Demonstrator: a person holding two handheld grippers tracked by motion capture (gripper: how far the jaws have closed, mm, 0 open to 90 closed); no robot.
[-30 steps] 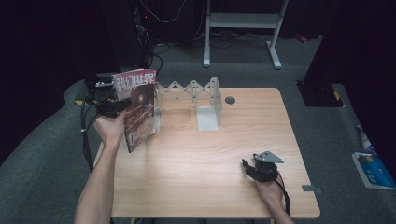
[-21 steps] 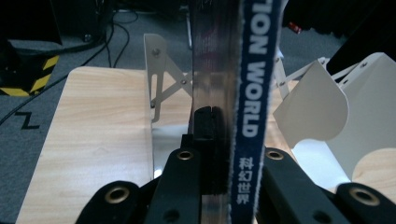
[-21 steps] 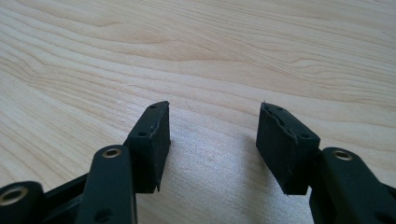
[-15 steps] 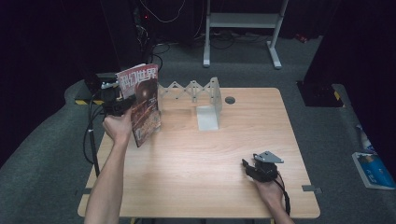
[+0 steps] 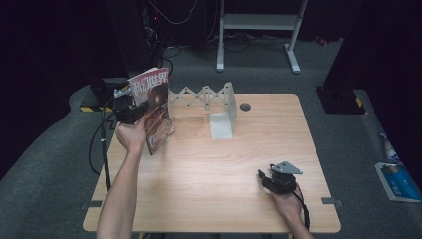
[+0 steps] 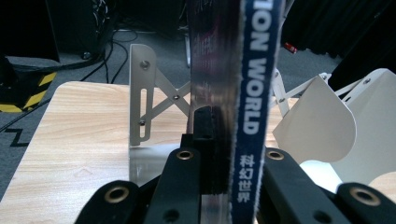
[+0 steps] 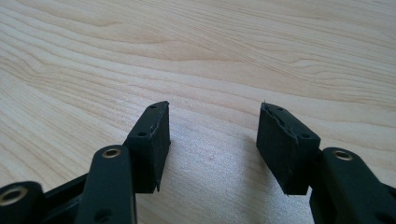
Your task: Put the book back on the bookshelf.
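Dark flooring and cabling are surrounding the wooden table (image 5: 214, 169) in the high view, where the left gripper (image 5: 130, 110) is holding a magazine (image 5: 155, 107) upright above the table's far left corner, just beside the grey folding rack (image 5: 206, 97). Its own view is showing what the high one is not: the jaws are clamped on the magazine's blue spine (image 6: 254, 93), the rack directly behind. Near the front edge, the right gripper (image 7: 212, 140) is resting with jaws spread apart, gripping nothing.
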